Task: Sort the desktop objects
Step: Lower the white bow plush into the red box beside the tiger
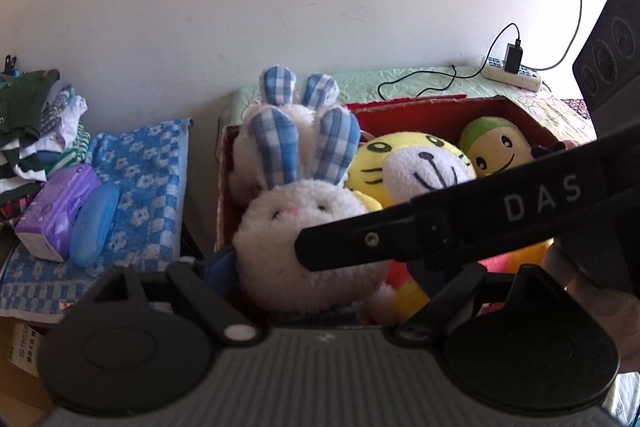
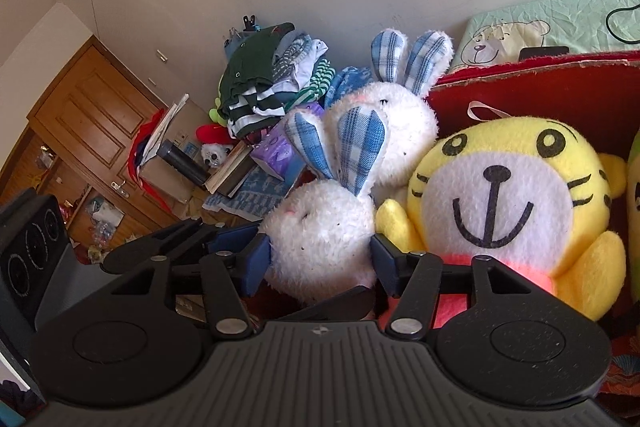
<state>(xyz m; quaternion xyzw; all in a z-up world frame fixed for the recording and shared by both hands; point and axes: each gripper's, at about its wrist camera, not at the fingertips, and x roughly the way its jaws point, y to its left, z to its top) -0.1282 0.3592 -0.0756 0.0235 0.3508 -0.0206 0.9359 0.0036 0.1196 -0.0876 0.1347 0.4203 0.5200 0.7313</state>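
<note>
Right gripper [image 2: 320, 259] pads bracket the front rabbit [image 2: 320, 235] in the red box [image 2: 560, 95], beside the tiger [image 2: 500, 203]; grip unconfirmed. Left gripper [image 1: 320, 267] spread unclear. Risk: soft plush slips, snagging the tiger.

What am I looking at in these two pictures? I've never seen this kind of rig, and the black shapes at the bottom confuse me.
No robot here: a person carries a two-finger gripper in each hand, each with a fisheye camera looking along its fingers. The black shapes are the grippers themselves. In the right wrist view, the right gripper has its blue-padded fingers pressed on either side of the front white rabbit, which sits in a red box beside a yellow tiger plush and a second rabbit. The left wrist view shows the same box, crossed by the right gripper's black arm. The left gripper looks open, holding nothing.
</note>
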